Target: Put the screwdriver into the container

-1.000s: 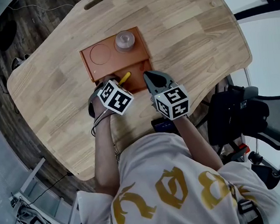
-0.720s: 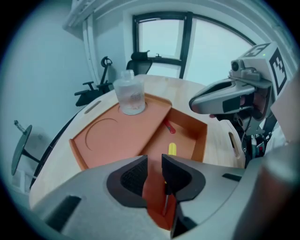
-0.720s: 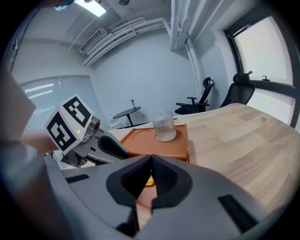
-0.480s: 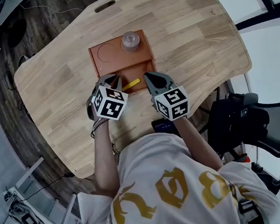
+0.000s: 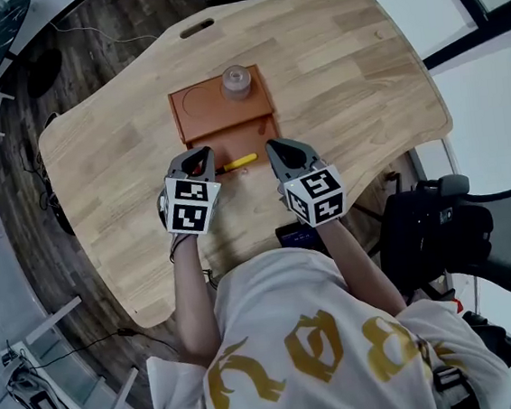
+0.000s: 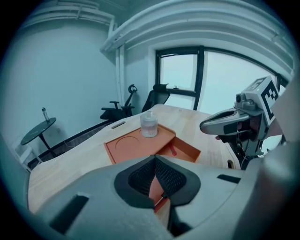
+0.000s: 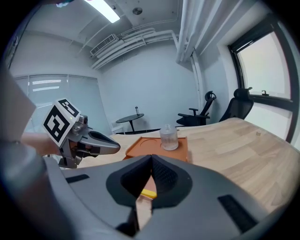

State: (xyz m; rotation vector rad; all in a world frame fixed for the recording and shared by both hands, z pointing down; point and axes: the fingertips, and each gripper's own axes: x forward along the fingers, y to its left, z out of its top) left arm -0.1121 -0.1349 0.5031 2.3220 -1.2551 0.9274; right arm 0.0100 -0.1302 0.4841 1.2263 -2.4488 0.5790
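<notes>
A wooden table [image 5: 340,63] seen from above carries an orange container [image 5: 192,106], whose far half is a flat deck with a round recess and whose near half is a sunken compartment. A clear jar [image 5: 236,80] stands upright on the deck's far right corner. The screwdriver [image 5: 239,163] lies flat in the sunken compartment, close to its near wall, with the yellow handle toward the person's right and the thin shaft toward the left. The left gripper [image 5: 198,162] is held at the near left corner of the container. Its jaws have just closed and now meet pad to pad with nothing between them; in the left gripper view only the orange floor and a short length of shaft show below the closed tips. The right gripper [image 5: 279,151] is held at the near right corner of the container, also with its jaws together and empty; in the right gripper view the yellow handle shows below the tips, apart from them. The screwdriver lies between the two grippers and neither touches it. Both grippers point forward and downward toward the container, each marker cube facing the head camera. The person's bare forearms reach in from the near table edge. A black office chair [image 5: 457,223] stands off the table to the person's right.
</notes>
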